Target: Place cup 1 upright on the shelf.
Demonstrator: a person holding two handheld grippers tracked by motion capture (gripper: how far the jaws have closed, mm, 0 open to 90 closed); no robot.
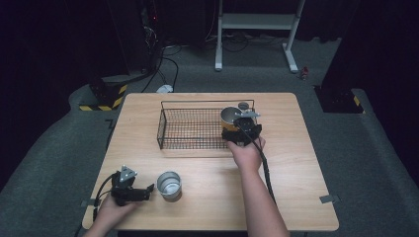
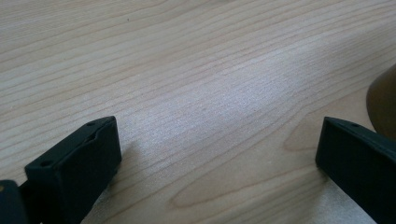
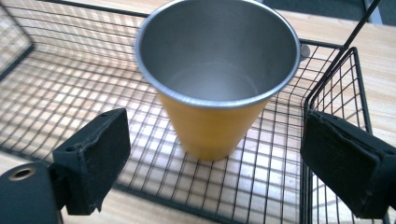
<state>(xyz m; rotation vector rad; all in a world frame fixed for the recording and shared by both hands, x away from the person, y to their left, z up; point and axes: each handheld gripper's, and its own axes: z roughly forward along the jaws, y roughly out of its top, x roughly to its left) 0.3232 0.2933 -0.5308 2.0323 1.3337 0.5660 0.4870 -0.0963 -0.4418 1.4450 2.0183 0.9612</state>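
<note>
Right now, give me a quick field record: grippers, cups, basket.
right gripper: open, jaws either side of the yellow cup, not touching it
yellow cup: upright, in the wire basket's right end
wire basket: on the table, far side
left gripper: open, low over the table, holding nothing
silver cup: upright on the table, just right of the left gripper

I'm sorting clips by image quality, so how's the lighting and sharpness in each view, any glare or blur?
High view: table evenly lit, surroundings dark, small things soft. Left gripper view: bright sheen across the wood, jaws slightly soft, brown blur at the right edge. Right gripper view: cup fairly sharp with a soft sheen inside, basket wires crisp, near jaws a little blurred.
</note>
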